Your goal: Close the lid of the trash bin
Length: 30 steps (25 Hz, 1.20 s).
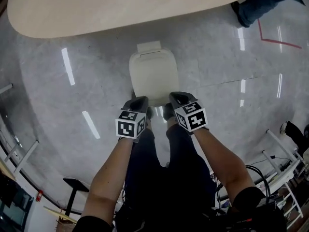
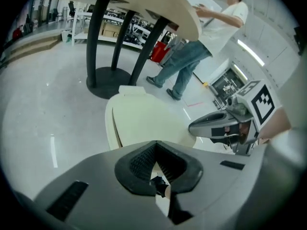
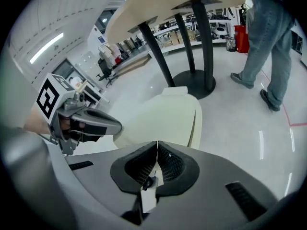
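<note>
Lid [image 1: 153, 74] and body of the cream trash bin [image 1: 145, 93] meet along a thin seam, so the lid lies flat on top. The bin stands on the pale glossy floor [image 1: 96, 81] straight ahead of you, just short of the edge of the oval table [image 1: 96, 8], with its hinge tab on the far side.

Your left gripper [image 1: 140, 102] hangs over the bin's near left corner, and your right gripper [image 1: 178, 97] over the near right corner. They are side by side, near each other but apart. Whether either touches the lid, you cannot tell from above.

Look along the left gripper's own jaws: the ribbed pads [image 2: 144, 159] come together at the tips, nothing between them. The right gripper reads the same — pads [image 3: 169, 164] pressed tip to tip, empty. Each gripper view shows the bin ahead and the other gripper off to one side.

A person in jeans [image 1: 256, 4] stands past the table's far right end, well away from the bin.
</note>
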Tool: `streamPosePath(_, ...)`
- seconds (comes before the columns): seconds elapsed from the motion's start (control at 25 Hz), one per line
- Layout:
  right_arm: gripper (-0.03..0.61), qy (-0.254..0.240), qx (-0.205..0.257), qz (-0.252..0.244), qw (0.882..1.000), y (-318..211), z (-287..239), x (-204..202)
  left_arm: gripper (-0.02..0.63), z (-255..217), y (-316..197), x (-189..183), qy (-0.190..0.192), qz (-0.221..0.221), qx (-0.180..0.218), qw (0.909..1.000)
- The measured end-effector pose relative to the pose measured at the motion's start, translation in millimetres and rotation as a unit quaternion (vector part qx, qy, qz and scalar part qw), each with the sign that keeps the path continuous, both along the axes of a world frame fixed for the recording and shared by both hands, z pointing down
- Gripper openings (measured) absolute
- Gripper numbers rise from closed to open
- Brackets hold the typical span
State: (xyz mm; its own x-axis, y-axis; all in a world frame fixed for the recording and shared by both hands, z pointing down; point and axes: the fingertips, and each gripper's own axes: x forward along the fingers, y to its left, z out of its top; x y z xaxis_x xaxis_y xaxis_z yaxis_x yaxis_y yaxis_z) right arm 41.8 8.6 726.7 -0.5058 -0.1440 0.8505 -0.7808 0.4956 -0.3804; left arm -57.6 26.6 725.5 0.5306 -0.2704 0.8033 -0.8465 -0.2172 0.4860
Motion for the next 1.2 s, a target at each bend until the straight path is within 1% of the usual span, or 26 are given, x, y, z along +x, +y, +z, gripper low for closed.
streamPosePath(0.2, 0.011, 0.005, -0.014, 0.0, 1.0, 20, 52, 1, -0.009, 49, 25, 0, -0.021, 0.026, -0.021, 0.9992)
streamPosePath(0.32, 0.011, 0.008, -0.014, -0.008, 1.0, 23, 69, 1, -0.009, 67, 36, 0, -0.026, 0.016, -0.039, 0.9988)
streamPosePath(0.44, 0.011, 0.003, -0.011, -0.018, 1.0, 23, 75, 2, -0.009, 75, 39, 1, -0.029, -0.005, -0.044, 0.9986)
streamPosePath(0.48, 0.011, 0.0, -0.008, -0.021, 1.0, 23, 76, 2, -0.009, 77, 39, 2, -0.032, -0.005, -0.043, 0.9985)
streamPosePath(0.6, 0.011, -0.001, -0.01, -0.019, 1.0, 24, 78, 5, -0.009, 80, 40, 5, -0.038, 0.015, -0.041, 0.9983)
streamPosePath(0.72, 0.011, 0.001, -0.023, -0.001, 1.0, 22, 73, 5, -0.009, 67, 36, 3, -0.021, 0.015, -0.031, 0.9992)
streamPosePath(0.8, 0.011, -0.009, -0.014, 0.009, 1.0, 11, 56, 5, -0.009, 46, 25, 0, -0.014, 0.007, -0.006, 0.9999)
streamPosePath(0.88, 0.011, -0.027, -0.003, 0.012, 1.0, -2, 27, 4, -0.009, 13, 7, -2, -0.01, -0.002, 0.033, 0.9994)
streamPosePath(0.96, 0.011, -0.047, 0.012, 0.014, 0.999, -18, -14, 4, -0.009, -30, -15, -5, 0.0, -0.011, 0.075, 0.9971)
streamPosePath(1.08, 0.01, -0.074, 0.056, 0.017, 0.996, -50, -85, 1, -0.009, -104, -52, -7, 0.023, -0.019, 0.14, 0.9897)
streamPosePath(1.2, 0.01, -0.1, 0.101, 0.01, 0.99, -76, -160, -7, -0.009, -183, -81, -12, 0.036, -0.021, 0.201, 0.9787)
